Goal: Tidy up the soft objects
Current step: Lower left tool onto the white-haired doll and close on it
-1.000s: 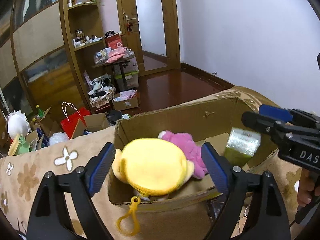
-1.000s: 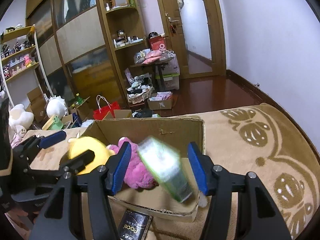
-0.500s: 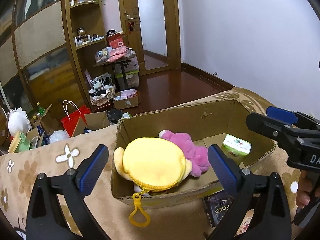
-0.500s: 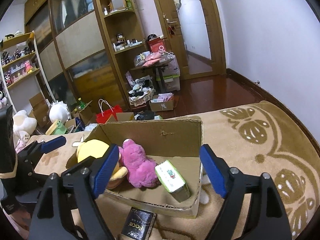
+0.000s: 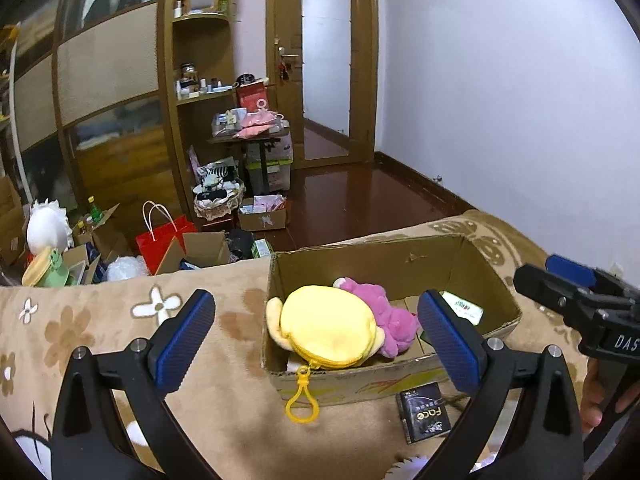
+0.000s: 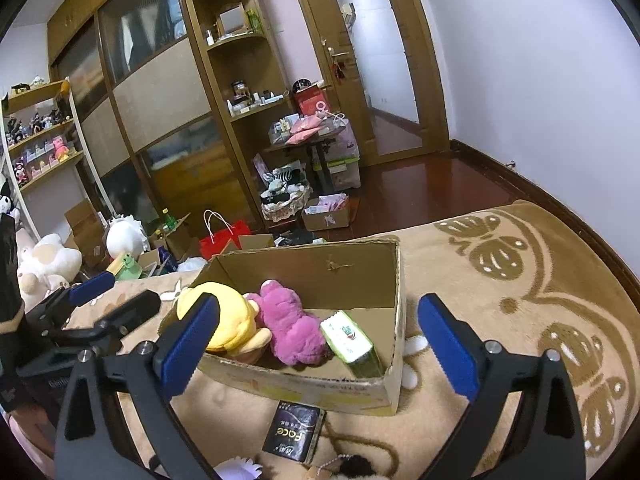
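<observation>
A cardboard box [image 5: 460, 368] [image 6: 312, 390] sits on the beige patterned blanket. Inside lie a yellow plush pouch [image 5: 326, 330] [image 6: 222, 320] with a yellow clip hanging over the front wall, a pink plush [image 5: 386, 320] [image 6: 290, 326] and a green tissue pack [image 5: 462, 308] [image 6: 352, 342]. My left gripper [image 5: 316, 338] is open and empty, in front of the box. My right gripper [image 6: 318, 334] is open and empty, in front of the box. It also shows at the right edge of the left wrist view [image 5: 568, 300].
A black "Face" packet [image 5: 424, 418] [image 6: 294, 430] lies on the blanket [image 5: 120, 320] before the box. Beyond the bed edge the floor holds a red bag [image 5: 164, 240], cartons and plush toys [image 6: 44, 264]. Shelving and a door stand at the back.
The green tissue pack dropped from my right gripper into the box and now lies still. Both grippers have opened wider and pulled back from the box.
</observation>
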`<state>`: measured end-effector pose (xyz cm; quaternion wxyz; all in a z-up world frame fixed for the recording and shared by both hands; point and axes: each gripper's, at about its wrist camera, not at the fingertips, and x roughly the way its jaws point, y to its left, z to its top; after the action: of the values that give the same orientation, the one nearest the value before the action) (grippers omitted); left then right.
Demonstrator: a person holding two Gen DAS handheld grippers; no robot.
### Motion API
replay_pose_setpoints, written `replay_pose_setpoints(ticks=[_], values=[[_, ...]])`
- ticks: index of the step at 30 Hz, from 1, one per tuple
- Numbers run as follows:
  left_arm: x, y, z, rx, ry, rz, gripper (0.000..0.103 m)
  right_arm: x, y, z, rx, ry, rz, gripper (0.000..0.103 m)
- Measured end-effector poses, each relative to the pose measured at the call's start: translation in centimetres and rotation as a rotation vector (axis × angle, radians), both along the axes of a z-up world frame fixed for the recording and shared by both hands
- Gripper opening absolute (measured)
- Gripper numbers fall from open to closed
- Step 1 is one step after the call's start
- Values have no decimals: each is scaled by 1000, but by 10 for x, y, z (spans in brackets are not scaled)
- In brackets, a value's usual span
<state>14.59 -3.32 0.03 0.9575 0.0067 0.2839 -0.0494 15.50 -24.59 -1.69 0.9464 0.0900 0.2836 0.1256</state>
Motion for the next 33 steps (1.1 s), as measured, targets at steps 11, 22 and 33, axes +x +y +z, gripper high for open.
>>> replay_pose_setpoints(ticks=[11, 22, 33], values=[[-40, 10, 5, 34, 73, -8, 101, -33, -9, 10, 20, 21, -33, 103], [-84, -11, -1, 21, 112, -66, 101, -66, -6, 8, 2, 83, -30, 103], [-87, -33, -35, 32, 202, -125, 101, -75, -6, -20, 3, 203, -54, 103]])
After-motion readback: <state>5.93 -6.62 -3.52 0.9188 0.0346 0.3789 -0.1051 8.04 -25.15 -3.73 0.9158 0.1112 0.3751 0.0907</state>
